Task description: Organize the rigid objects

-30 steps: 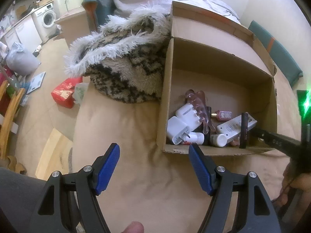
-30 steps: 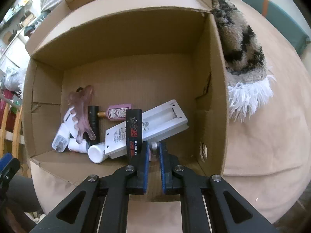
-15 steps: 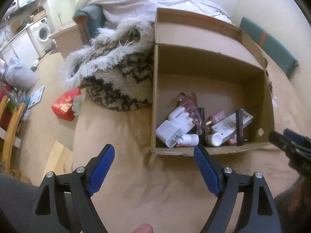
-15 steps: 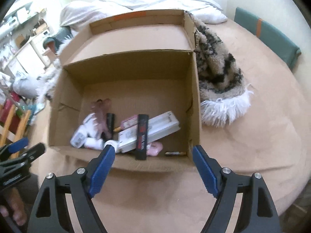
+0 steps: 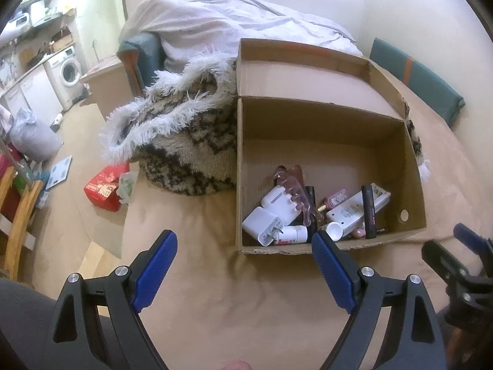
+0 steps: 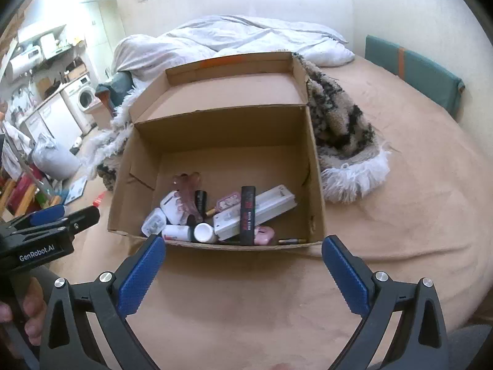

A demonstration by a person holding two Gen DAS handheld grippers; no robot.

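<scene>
Left gripper (image 5: 243, 265) and right gripper (image 6: 243, 265) before the box (image 6: 317, 185), jaws opening, both empty, black tube (image 6: 248, 212) inside, perhaps lipstick

Cardboard box (image 6: 317, 185) far half bare; items (image 6: 215, 215) crowd near wall; shaggy rug (image 6: 342, 135) flanks box.

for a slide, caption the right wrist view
Right gripper, jaws opening and empty, before a cardboard box of small items on a tan bedspread.

Lived-in home, a one-room flat: rumpled white duvet (image 6: 246, 35) on a bed, washing machine (image 5: 69, 71) under a cluttered counter (image 6: 54, 95) (kitchen corner), wooden chair (image 5: 18, 212).
</scene>
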